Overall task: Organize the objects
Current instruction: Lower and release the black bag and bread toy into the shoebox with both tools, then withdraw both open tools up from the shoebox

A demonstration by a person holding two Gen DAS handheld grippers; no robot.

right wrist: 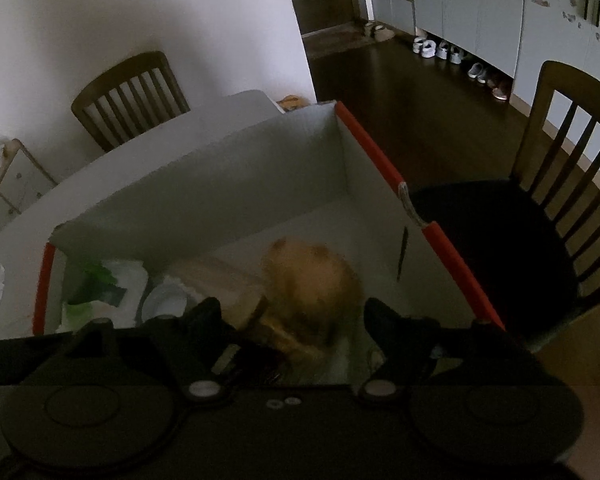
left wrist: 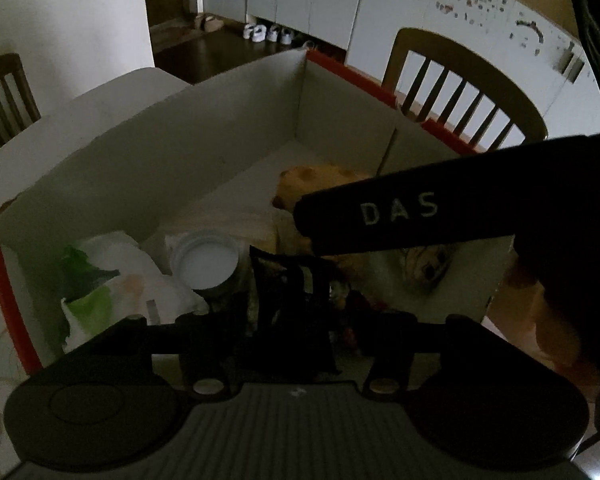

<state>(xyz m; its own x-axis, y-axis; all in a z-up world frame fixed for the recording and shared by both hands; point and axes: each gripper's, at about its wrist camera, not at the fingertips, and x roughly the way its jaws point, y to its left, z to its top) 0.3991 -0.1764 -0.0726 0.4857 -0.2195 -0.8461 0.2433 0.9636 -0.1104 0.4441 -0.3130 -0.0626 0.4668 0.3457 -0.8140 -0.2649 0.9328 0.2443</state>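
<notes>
A white cardboard box with red edges [left wrist: 204, 148] sits on the table; it also shows in the right wrist view [right wrist: 260, 184]. Inside lie a tan plush toy [left wrist: 312, 184] [right wrist: 312, 280], a white-lidded jar [left wrist: 205, 258] [right wrist: 166, 300] and a white-and-green packet [left wrist: 104, 284] [right wrist: 100, 288]. My left gripper [left wrist: 288, 316] is low over the box's near end, shut on a dark flat object [left wrist: 292, 304]. My right gripper [right wrist: 288, 312] hovers over the plush toy with its fingers wide apart and nothing held. One right finger [left wrist: 404, 216] crosses the left wrist view.
Wooden slat-back chairs stand at the far left [right wrist: 128, 96] and at the right [right wrist: 572, 176] of the table. A dark wooden floor with shoes [right wrist: 440, 50] along white cabinets lies beyond. A small cabinet [right wrist: 16, 184] stands at the left.
</notes>
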